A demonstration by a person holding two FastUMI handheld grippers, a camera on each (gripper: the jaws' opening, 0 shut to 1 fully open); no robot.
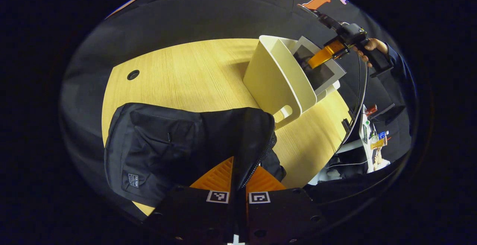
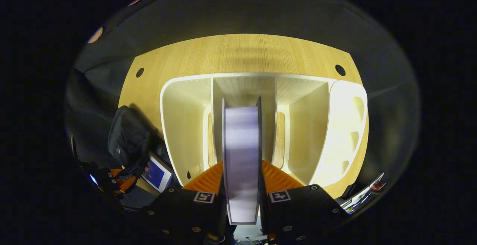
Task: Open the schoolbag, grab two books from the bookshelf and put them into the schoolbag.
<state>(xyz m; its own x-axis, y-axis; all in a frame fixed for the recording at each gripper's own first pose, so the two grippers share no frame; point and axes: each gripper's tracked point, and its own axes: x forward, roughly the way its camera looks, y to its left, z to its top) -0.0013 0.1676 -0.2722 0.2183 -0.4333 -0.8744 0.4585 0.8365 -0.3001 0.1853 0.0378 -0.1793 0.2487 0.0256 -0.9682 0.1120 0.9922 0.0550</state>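
Observation:
The black schoolbag lies on the wooden table. My left gripper is shut on the bag's zippered opening edge, holding it up. The white bookshelf stands behind the bag. Above it my right gripper, held by a hand, is shut on a grey-bordered book that sits tilted, partly in the shelf. In the right gripper view the book stands edge-on between the fingers of my right gripper, over the middle slot of the bookshelf. A blue-covered book shows at the schoolbag.
The table has round cable holes. A black cable hangs from the right gripper past the table's edge. Small cluttered items lie beyond that edge. The shelf's other slots look empty.

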